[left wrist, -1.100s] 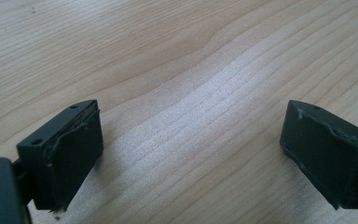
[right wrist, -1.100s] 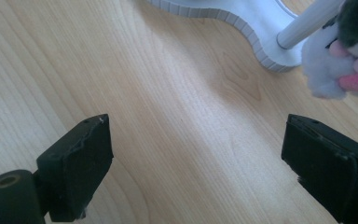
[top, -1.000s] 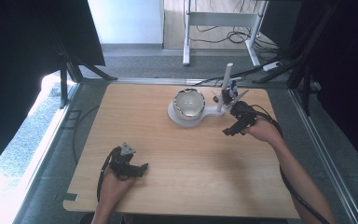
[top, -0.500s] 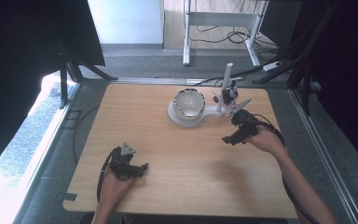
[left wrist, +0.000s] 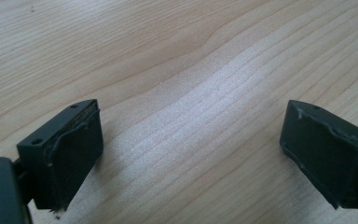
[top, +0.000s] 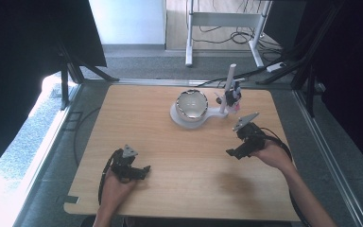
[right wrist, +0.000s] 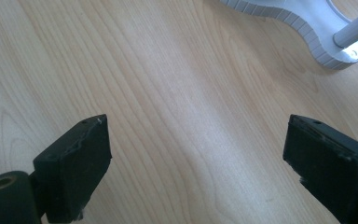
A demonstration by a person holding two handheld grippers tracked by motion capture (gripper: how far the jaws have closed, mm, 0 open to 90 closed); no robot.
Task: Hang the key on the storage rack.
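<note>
1. A wooden table [top: 179, 142] is seen from above. A person's forearms come in from the near edge, each hand holding a two-jaw gripper.
2. The left gripper [top: 139, 171] rests near the table's near left part, just where it was a second ago. Its own view shows the jaws wide apart with only bare wood between them.
3. The right gripper [top: 234, 152] is at the right side of the table. Over the last second it has drawn back toward the near edge, away from the stand. Its jaws have just opened a little further and stand wide apart, empty, over bare wood.
4. The white stand [top: 189, 119] sits at the far middle of the table, carrying a shiny metal bowl [top: 192, 104] and a thin upright post [top: 228, 90] on its right end, with a small dark fitting [top: 233, 94] clipped beside the post.
5. The stand's base [right wrist: 307, 21] shows at the far edge of the right gripper view, well apart from the jaws.
6. This retreat suggests the work at the stand is finished or paused.
</note>
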